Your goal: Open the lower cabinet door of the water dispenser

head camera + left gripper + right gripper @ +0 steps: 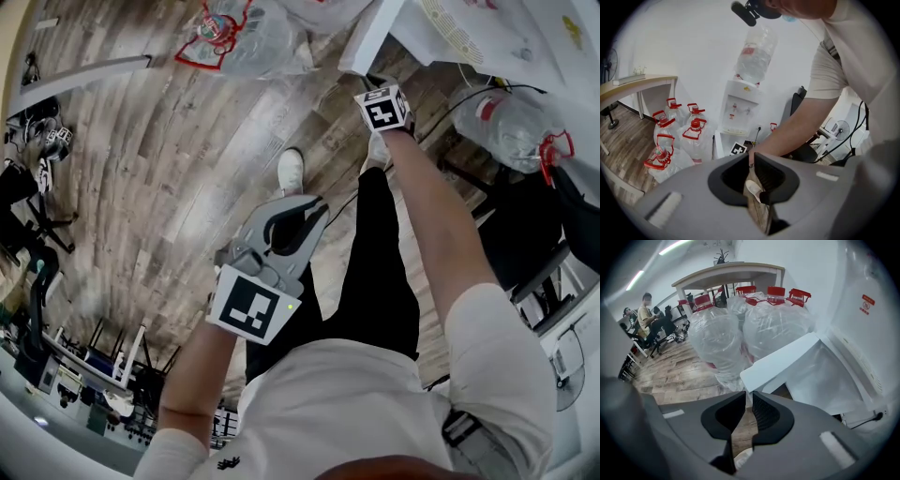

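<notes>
The white water dispenser (pixel 740 105) carries an upturned bottle (pixel 754 56). Its lower cabinet door (pixel 783 357) stands swung out, and the white inside of the cabinet (pixel 825 380) shows behind it. In the head view the door (pixel 373 36) juts toward me, with my right gripper (pixel 367 80) at its outer end. In the right gripper view my right gripper (pixel 748 397) is drawn to a narrow slit with the door's near corner pinched at the tips. My left gripper (pixel 317 208) hangs lower over the floor, away from the door. It (pixel 751 159) is shut with nothing in it.
Several clear water jugs with red caps (pixel 773 319) stand left of the dispenser, beside a wooden table (pixel 731 270). Another jug (pixel 511 127) and a black cable (pixel 469 94) lie at the right. My shoe (pixel 291 172) is on the plank floor. A person sits far off (pixel 647 310).
</notes>
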The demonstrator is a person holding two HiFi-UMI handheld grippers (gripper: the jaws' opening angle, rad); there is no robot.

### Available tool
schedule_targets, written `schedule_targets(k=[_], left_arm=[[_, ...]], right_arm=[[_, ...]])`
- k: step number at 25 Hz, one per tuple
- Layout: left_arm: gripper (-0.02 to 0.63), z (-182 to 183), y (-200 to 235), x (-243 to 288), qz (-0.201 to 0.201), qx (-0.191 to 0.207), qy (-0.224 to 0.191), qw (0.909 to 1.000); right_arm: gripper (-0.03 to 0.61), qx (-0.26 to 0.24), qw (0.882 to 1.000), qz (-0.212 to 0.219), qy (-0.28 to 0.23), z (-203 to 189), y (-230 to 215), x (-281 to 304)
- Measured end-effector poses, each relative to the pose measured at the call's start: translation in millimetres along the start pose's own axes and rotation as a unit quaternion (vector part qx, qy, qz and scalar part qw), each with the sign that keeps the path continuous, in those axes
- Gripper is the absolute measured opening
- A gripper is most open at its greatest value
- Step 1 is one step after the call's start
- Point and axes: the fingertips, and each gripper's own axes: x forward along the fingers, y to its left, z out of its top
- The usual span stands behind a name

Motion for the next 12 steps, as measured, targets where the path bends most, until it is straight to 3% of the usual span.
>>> schedule_targets(k=[12], left_arm=[[0.060,-16.6,34.4,-34.5,0.028,-0.026,-0.017,0.9991]], right_arm=[[0.046,-0.032,0.999,0.006,-0.004,44.8,26.1,24.7]])
